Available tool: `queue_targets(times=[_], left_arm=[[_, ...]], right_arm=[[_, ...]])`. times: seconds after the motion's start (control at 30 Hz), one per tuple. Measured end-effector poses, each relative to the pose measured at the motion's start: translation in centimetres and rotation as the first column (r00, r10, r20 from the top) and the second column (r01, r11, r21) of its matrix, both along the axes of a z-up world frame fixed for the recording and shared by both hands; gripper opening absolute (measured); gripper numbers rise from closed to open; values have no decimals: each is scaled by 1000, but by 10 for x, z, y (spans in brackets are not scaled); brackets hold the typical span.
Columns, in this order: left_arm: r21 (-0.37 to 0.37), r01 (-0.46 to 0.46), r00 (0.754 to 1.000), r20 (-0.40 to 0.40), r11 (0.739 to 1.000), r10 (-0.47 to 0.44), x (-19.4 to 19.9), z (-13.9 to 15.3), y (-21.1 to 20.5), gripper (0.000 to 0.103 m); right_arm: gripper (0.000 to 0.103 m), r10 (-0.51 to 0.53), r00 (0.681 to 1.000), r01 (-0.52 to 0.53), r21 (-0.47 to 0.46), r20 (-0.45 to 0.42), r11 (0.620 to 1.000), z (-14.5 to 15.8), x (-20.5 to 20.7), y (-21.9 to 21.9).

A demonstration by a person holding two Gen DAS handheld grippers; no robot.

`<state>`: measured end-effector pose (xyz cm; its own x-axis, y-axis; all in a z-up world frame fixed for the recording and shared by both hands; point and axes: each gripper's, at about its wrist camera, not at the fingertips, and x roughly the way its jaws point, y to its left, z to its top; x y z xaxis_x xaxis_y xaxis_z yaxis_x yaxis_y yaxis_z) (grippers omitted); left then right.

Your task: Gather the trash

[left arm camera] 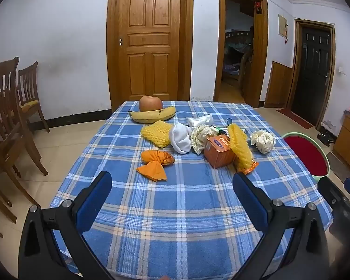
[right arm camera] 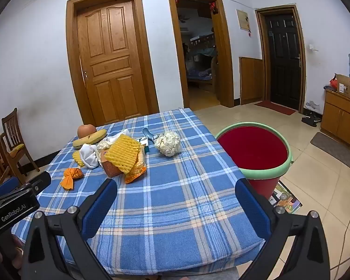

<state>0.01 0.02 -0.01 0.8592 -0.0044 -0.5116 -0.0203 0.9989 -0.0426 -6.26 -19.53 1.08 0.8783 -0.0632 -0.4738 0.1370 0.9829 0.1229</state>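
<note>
Both tongs hover over the near edge of the desk, the left tongs and right tongs each spread wide with nothing between the blue pads, tilted down toward the checked cloth. Neither touches anything yet.

Nearest the left tongs lies an orange wrapper, flat and thin; I judge the pads could pinch the cloth along with it and drag the whole cover, shifting everything on it. Just past it the trash sits in a tight heap around the desk's middle: an orange carton with a yellow foam net draped on it, a white cloth, a second foam net and crumpled paper. Pulling 1 piece from this pile could topple the carton or scatter its neighbours.

Toward the right edge a paper ball stands alone, clear of the heap; light and springy, it might squirt out of closing pads and roll off the edge.

The red bin stands on the floor just beyond the right edge, so a careless release could miss its green rim.

At the far left corner a banana and an apple touch each other; they look like food, not trash, and a sweep could wrongly take them.
</note>
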Motion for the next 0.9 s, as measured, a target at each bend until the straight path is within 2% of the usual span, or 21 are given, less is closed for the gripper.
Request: queue_targets(times=[0.9], left_arm=[[-1, 1, 1000, 10, 1000, -1, -5, 9, -6, 102]], right_arm=[[103, -1, 1000, 1, 0, 4, 1000, 4, -2, 1]])
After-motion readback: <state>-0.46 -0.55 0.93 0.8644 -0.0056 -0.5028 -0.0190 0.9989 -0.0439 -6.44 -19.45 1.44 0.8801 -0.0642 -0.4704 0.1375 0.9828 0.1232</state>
